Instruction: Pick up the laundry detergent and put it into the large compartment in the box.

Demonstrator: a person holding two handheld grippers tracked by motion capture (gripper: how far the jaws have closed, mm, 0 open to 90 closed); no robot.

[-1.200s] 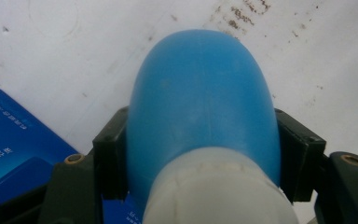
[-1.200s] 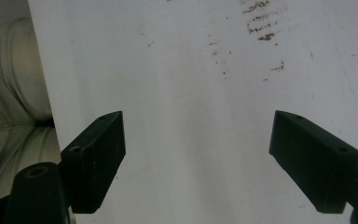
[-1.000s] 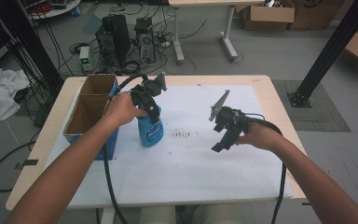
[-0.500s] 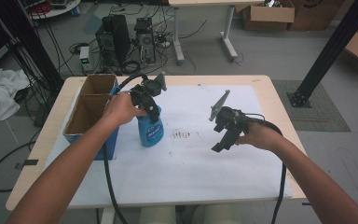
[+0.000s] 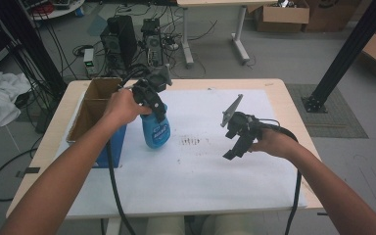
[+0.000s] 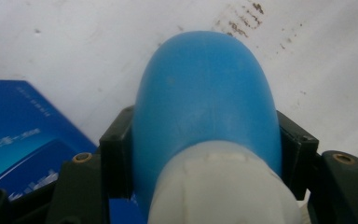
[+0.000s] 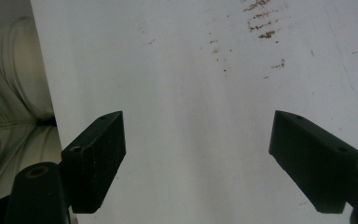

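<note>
A blue spray bottle (image 5: 155,132) with a white top stands upright over the white mat (image 5: 200,166), left of centre. My left gripper (image 5: 152,105) comes down on it from above and is shut on its shoulder. In the left gripper view the two black pads press on both sides of the blue bottle (image 6: 205,93), just below the white collar. My right gripper (image 5: 235,142) hovers over the right half of the mat, tilted down. Its jaws (image 7: 198,154) stand wide open with nothing between them.
An open cardboard box with a blue side (image 5: 95,105) sits at the table's left edge, close beside the bottle; its blue face (image 6: 18,140) shows in the left gripper view. Dark smudges (image 5: 192,141) mark the mat's middle. Cables trail off the front edge.
My left gripper has risen a little with the blue bottle in it. The right gripper has stayed where it was.
</note>
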